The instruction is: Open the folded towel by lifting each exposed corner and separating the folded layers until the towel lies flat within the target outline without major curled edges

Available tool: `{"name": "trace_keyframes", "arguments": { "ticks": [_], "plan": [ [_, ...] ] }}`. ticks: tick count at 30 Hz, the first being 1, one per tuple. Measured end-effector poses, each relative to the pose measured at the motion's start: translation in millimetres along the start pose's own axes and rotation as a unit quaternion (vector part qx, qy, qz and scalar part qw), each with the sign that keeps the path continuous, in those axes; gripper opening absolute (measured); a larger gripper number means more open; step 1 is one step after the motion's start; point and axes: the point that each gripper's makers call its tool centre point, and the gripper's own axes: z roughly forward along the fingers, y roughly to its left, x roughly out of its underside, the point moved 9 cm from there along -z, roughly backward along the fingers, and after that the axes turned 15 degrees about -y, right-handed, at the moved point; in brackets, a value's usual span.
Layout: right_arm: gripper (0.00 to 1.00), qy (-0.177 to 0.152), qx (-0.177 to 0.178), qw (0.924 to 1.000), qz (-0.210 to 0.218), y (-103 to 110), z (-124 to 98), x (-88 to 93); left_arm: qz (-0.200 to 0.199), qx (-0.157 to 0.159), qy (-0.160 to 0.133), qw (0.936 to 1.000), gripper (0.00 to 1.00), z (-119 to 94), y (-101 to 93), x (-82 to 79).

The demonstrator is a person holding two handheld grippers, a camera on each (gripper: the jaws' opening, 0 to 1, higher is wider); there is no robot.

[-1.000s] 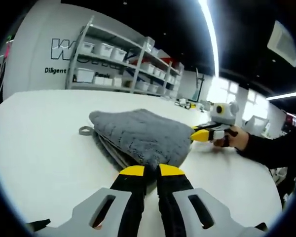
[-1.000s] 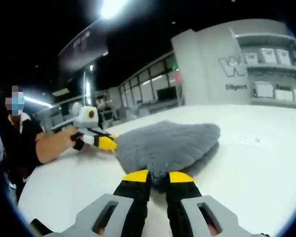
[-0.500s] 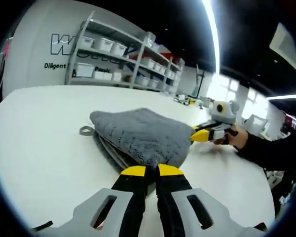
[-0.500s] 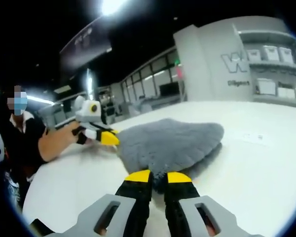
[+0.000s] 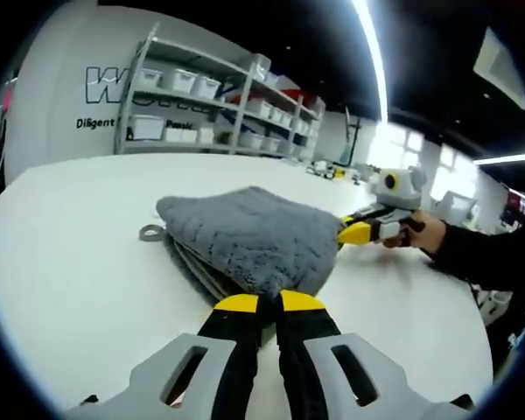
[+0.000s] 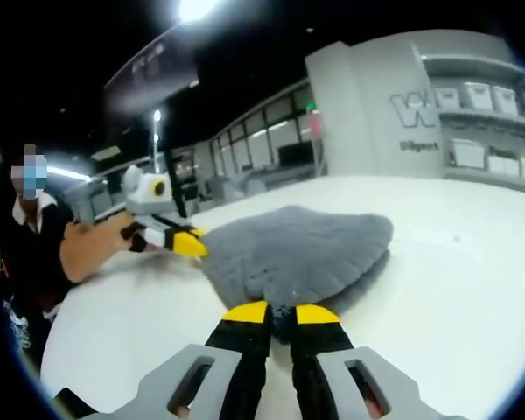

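A grey folded towel [image 5: 245, 241] is lying on a white worktop [image 5: 70, 262], its top layer bulging upward. The left gripper [image 5: 260, 303] is pinching the near corner of the towel, its jaws nearly closed on the cloth. The right gripper [image 6: 272, 312] is gripping an adjacent corner the same way, jaws narrow around the fabric. Compared with a second ago, little is changing: both grippers are keeping their hold and the towel is staying bunched, with only slight shifts of the hands. The lifted layer is probably about to be peeled back, so the unfolding is barely beginning. Shelves [image 5: 210, 96] are standing behind.
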Motion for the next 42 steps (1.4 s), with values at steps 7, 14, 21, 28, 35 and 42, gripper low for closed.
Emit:
{"name": "trace_keyframes", "arguments": {
  "ticks": [7,14,21,28,35,42],
  "plan": [
    [0.03,0.004,-0.001,1.0,-0.008,13.6,-9.5,0.4,0.011,-0.004,0.001,0.9999,0.05,-8.9,-14.0,-2.1],
    [0.03,0.01,0.003,0.9999,0.003,20.5,-20.2,8.0,0.006,-0.008,0.006,0.9999,0.04,-14.3,-27.7,4.5],
    [0.04,0.016,0.004,0.9999,-0.002,28.3,-26.6,7.1,0.01,-0.013,0.004,0.9999,0.04,-18.1,-35.1,7.7],
    [0.04,0.02,0.002,0.9998,0.0,30.8,-32.6,7.1,0.008,-0.012,0.005,0.9999,0.04,-21.9,-42.0,9.9],
    [0.04,0.022,-0.001,0.9997,0.007,38.3,-38.0,10.1,-0.002,-0.016,0.003,0.9999,0.04,-29.8,-49.8,14.3],
    [0.04,0.024,0.0,0.9997,0.003,45.9,-42.7,11.8,0.033,0.001,0.008,0.9994,0.05,-36.0,-57.7,17.7]
  ]
}}
